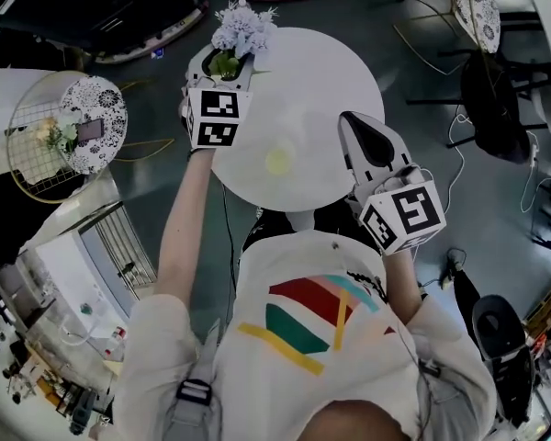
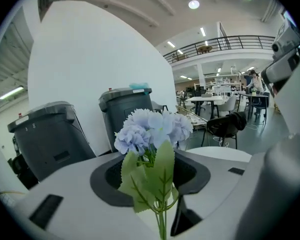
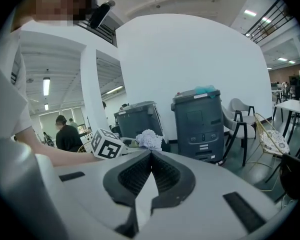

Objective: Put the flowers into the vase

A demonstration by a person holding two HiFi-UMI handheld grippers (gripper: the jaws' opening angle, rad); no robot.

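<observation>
left claw (image 2: 157, 184): clamped on flowers (image 2: 152, 131) (stems) | right claw (image 3: 150, 156): closed, empty

A: The head view is dim and grey. Only the round white table (image 1: 331, 90) reads bright, and the floor around it stays dark.

B: Both gripper views are brighter, lit from ceiling lamps (image 2: 193, 4). Fisheye bends the walls and the corners go black. The flowers (image 2: 152, 129) look sharp, while the far room is hazy.
</observation>
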